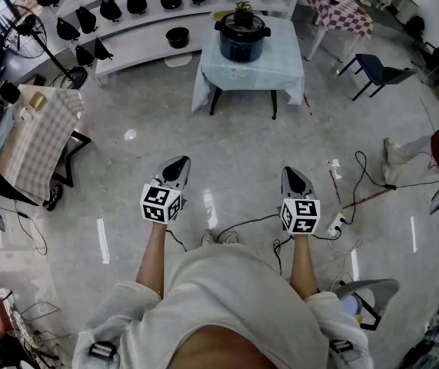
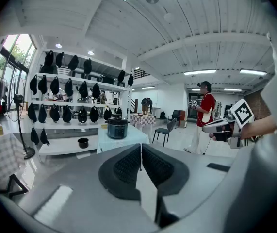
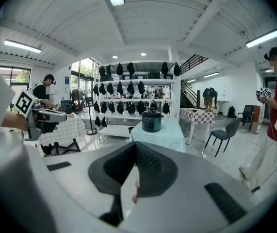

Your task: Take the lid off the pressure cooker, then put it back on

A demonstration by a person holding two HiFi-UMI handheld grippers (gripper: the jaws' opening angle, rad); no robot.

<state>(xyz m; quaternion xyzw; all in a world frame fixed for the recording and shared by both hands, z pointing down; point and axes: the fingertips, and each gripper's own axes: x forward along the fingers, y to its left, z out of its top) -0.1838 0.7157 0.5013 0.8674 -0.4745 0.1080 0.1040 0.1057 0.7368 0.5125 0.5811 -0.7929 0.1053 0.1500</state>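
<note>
The dark pressure cooker (image 1: pixel 242 35) with its lid (image 1: pixel 242 21) on stands on a small table with a pale blue cloth (image 1: pixel 277 64), far ahead of me across the floor. It also shows small in the left gripper view as the cooker (image 2: pixel 117 128) and in the right gripper view as the cooker (image 3: pixel 152 120). My left gripper (image 1: pixel 176 169) and right gripper (image 1: pixel 296 180) are held out side by side over the bare floor, well short of the table. Both are shut with nothing between their pads.
White curved shelves (image 1: pixel 127 33) with several black items stand behind the table, a black pot (image 1: pixel 177 37) on the lower one. A checked table (image 1: pixel 38 133) is at left, another (image 1: pixel 338 10) at back right, a dark chair (image 1: pixel 377 71) beside it. Cables (image 1: pixel 357 198) lie on the floor. A person in red (image 2: pixel 203 115) stands nearby.
</note>
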